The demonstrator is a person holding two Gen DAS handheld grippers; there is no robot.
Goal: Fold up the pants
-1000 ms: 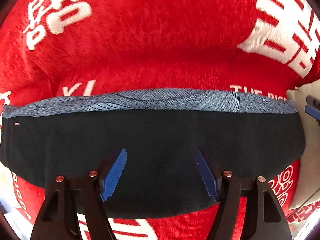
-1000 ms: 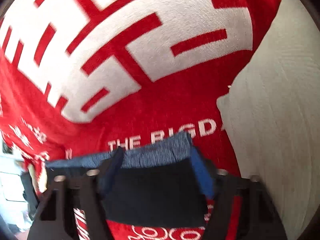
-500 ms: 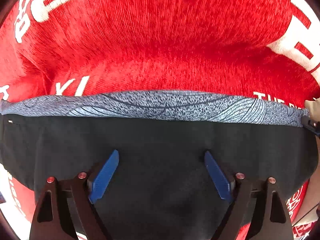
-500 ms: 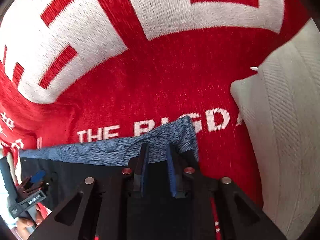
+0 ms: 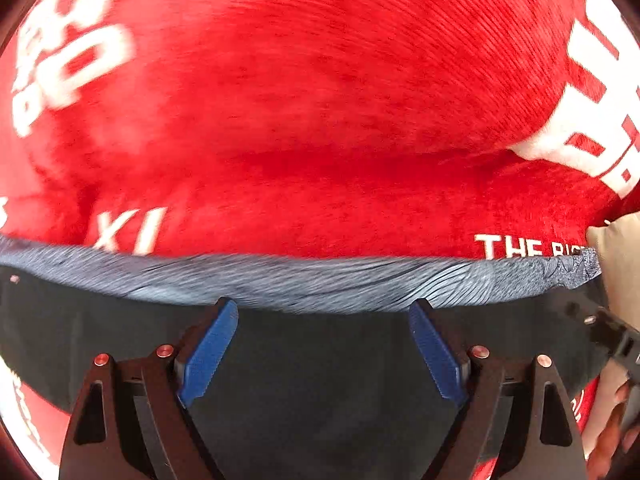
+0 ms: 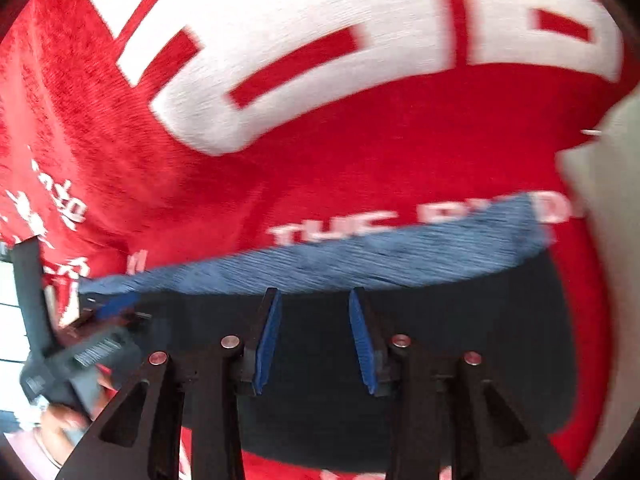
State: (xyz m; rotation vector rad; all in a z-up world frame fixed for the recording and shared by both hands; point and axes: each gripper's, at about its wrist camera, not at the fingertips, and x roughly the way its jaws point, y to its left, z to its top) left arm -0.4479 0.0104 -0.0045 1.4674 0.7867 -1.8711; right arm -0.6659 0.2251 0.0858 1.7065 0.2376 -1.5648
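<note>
The left gripper (image 5: 323,322) hovers over the dark pants (image 5: 320,360), jaws spread wide and pinching nothing, its tips near the blue-grey waistband (image 5: 320,280). The pants lie flat on a red blanket (image 5: 320,120) with white lettering. The right gripper (image 6: 314,312) sits over the same pants (image 6: 460,340), jaws parted with a narrower gap and empty, and a beige cushion (image 6: 612,240) lies at the far right.
</note>
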